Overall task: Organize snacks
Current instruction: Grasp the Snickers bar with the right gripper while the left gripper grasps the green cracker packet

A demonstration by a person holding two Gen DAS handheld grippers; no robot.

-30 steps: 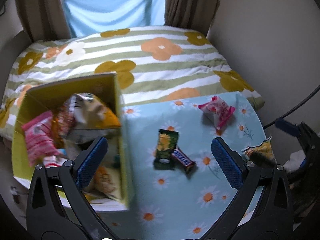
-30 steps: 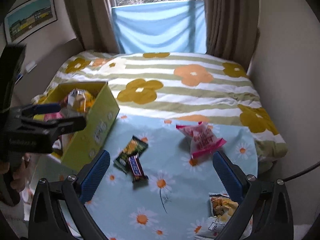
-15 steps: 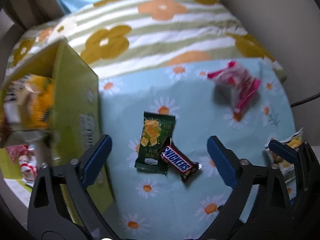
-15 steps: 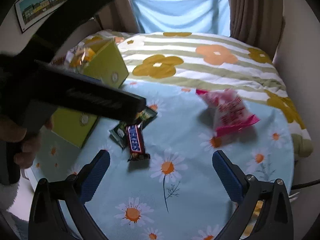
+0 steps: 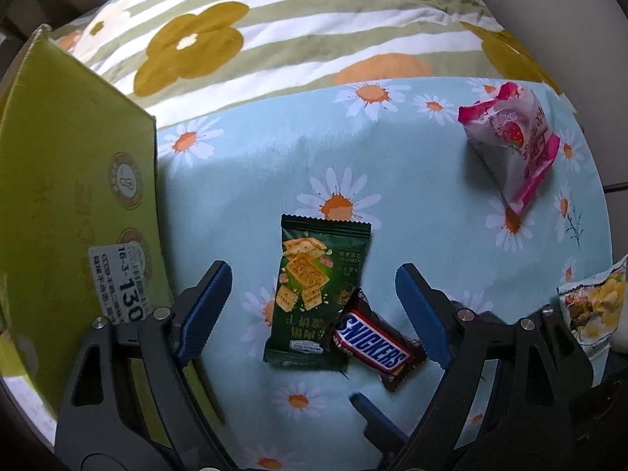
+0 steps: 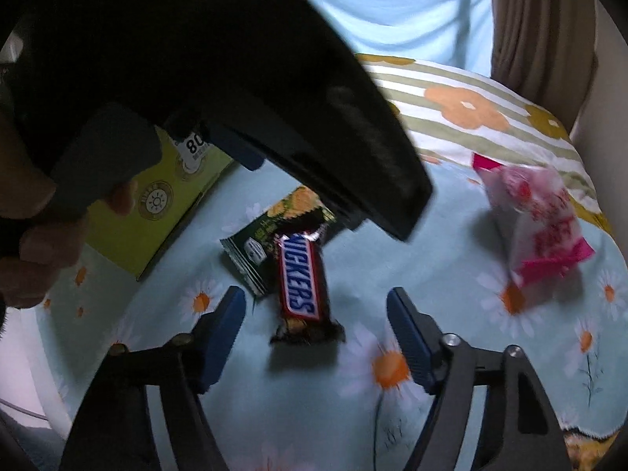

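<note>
Plainly lettered SNICKERS, the bar (image 6: 300,280) lies ungripped between the right gripper (image 6: 316,333)'s narrowing, still-spread jaws.

**Right wrist view: fingers astride Snickers bar**

The right gripper (image 6: 316,337) points down at a daisy-print tabletop (image 6: 431,259). Its blue fingers (image 6: 219,333) have just been closing and stand either side of the near end of a Snickers bar (image 6: 302,282), not pressing it. The bar overlaps a green cracker packet (image 6: 271,235). A pink snack bag (image 6: 537,219) lies well apart to the right. A yellow-green box (image 6: 157,212) stands at left. The left gripper's black body (image 6: 274,78), held by a hand (image 6: 35,235), blocks the upper left.
</note>
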